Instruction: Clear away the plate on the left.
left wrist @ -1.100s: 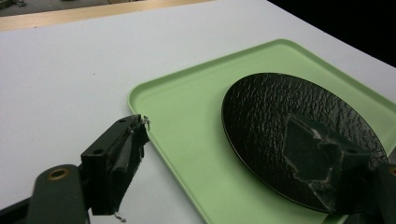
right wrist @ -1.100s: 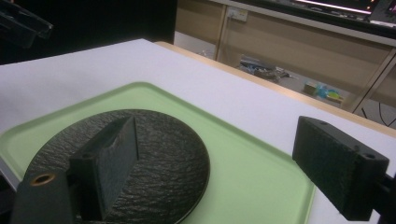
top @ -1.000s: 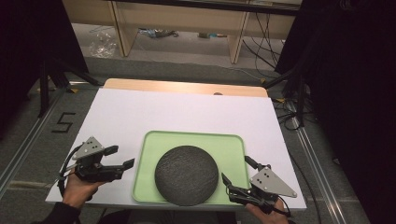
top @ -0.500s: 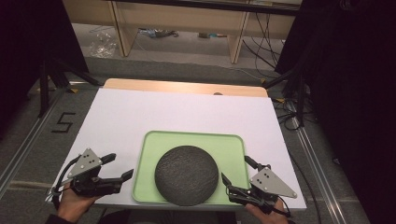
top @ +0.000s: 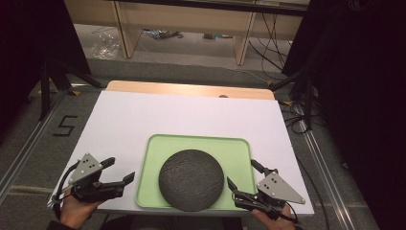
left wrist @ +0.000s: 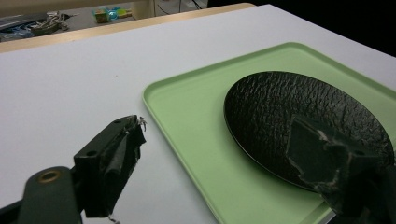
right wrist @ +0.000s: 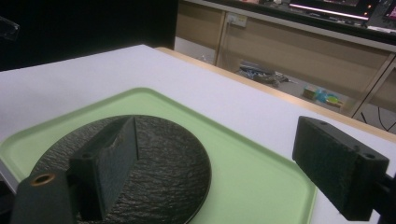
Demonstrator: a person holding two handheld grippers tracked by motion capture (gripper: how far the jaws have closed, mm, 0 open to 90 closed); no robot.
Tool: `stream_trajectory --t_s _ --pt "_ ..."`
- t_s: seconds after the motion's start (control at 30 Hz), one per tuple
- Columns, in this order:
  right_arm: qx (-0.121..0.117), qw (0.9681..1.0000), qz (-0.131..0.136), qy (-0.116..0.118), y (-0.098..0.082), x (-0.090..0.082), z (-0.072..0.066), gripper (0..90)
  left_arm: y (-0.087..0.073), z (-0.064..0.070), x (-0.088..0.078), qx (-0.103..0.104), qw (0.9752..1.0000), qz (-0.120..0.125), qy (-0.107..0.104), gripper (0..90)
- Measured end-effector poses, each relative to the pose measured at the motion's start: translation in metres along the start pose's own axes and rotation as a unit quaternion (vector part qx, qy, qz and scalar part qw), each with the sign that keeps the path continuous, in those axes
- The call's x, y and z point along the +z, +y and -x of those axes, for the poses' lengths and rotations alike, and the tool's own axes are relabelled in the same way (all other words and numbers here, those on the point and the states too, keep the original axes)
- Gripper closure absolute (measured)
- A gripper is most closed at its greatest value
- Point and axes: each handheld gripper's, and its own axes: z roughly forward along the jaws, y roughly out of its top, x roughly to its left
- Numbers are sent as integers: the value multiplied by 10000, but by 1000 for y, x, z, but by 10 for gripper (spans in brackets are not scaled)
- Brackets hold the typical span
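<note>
The black plate [top: 191,179] lies on the green tray [top: 234,148] near the table's front edge. Left gripper [top: 119,175] and right gripper [top: 242,179] flank it, jaws wide, empty. A careless nudge could slide the tray off.

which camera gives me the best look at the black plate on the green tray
The high view: the whole round black plate shows, lying at the near middle of the green tray. In the left gripper view a jaw hides part of its near side; in the right gripper view a jaw stands before its middle.
</note>
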Motion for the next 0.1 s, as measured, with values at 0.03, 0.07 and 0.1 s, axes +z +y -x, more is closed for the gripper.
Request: stream_trajectory --t_s 0.03,0.07,0.1 --pt "0 10000 0 0 0 0 0 154 0 0 0 0 10000 0 0 170" --pt "0 10000 4 -4 0 0 0 154 0 1 1 -8 10000 -9 -15 167" --pt "8 10000 25 -18 0 0 0 154 0 0 2 -6 10000 -52 7 166"
